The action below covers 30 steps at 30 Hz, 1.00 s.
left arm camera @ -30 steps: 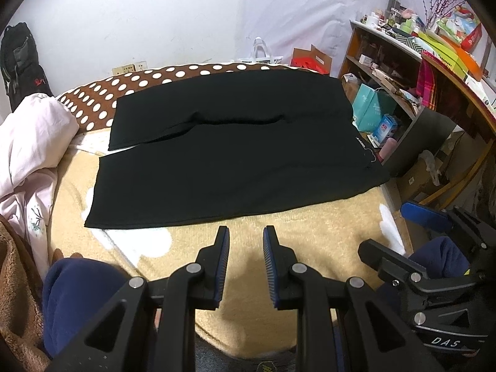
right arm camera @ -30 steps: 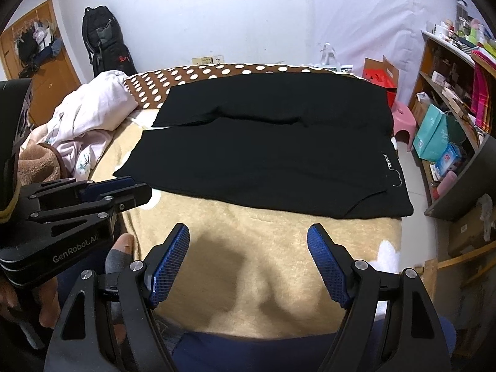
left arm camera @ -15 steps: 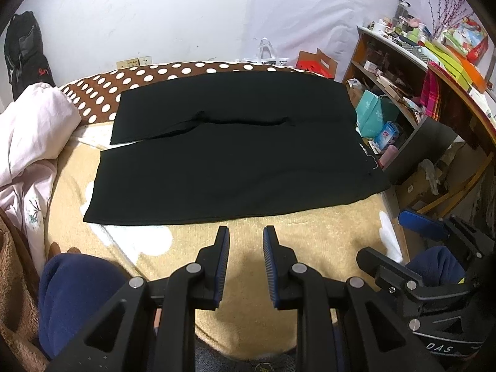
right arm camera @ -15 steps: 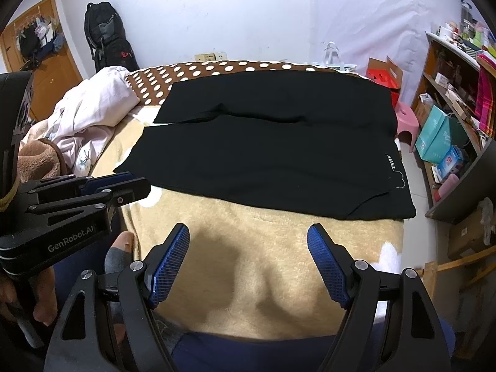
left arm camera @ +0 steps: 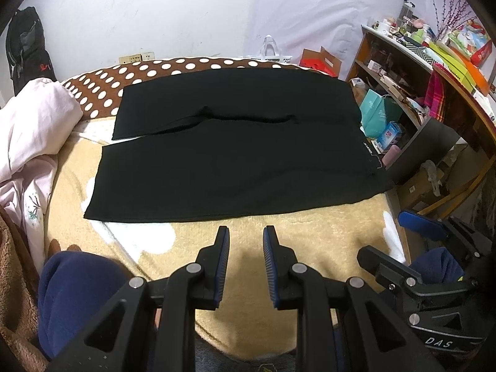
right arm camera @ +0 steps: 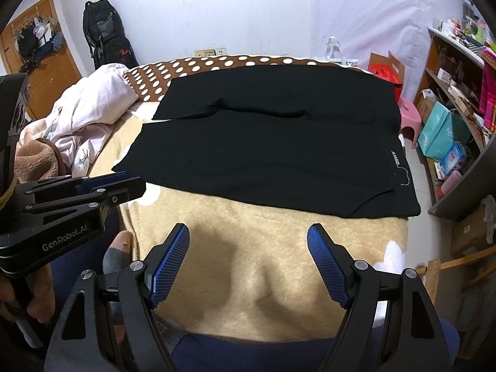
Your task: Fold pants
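Black pants [left arm camera: 235, 155] lie flat across bed [left arm camera: 310, 232], legs side by side, waist toward shelf side. Left gripper [left arm camera: 245, 263] above tan blanket, fingers narrowly parted, nothing between. Right gripper [right arm camera: 248, 263] fingers spread wide, empty. Risks: dark fabric hides hem edges, so pinch may catch only top layer or snag fuzzy blanket; uneven lift would skew fold.

pants [left arm camera: 235, 161] lie flat on bed [left arm camera: 310, 235], shelf [left arm camera: 412, 71] to right.
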Available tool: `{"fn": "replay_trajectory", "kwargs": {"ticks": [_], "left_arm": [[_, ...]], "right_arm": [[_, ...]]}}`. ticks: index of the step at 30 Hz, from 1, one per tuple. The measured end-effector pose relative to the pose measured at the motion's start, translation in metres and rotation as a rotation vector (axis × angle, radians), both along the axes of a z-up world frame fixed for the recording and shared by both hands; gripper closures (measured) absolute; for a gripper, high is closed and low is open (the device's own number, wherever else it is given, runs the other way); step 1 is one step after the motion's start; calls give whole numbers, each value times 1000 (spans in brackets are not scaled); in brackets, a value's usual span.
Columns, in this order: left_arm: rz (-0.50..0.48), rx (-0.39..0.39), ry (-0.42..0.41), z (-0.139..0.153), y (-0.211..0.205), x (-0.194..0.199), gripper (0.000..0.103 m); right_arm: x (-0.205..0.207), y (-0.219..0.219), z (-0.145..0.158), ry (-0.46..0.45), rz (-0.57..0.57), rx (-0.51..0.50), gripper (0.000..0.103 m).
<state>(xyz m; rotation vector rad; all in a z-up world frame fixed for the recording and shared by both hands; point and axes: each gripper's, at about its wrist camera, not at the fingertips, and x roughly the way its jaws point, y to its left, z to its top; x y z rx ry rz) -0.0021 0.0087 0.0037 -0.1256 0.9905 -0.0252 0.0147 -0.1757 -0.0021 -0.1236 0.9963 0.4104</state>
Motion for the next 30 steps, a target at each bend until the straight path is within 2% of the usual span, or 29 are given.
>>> {"fn": "replay_trajectory", "kwargs": {"ticks": [8,14,22,26,30], "left_arm": [[5,35,13,-5,-1,5,79],[6,-35,27,-10,7,14,79],[35,-44,25,-13,34,54,79],[38,-7,-3,-12,46,77,79],[44,-14,-3,-15,63,104,79]], "right_arm": [[9,0,-4,14,4,7,24],[29,-1,-5,19,13,17,26],[82,5,-6,30,74,65,26],[108,12,-5,17,112,49,26],[139,17,-7,7,149,25,26]]}}
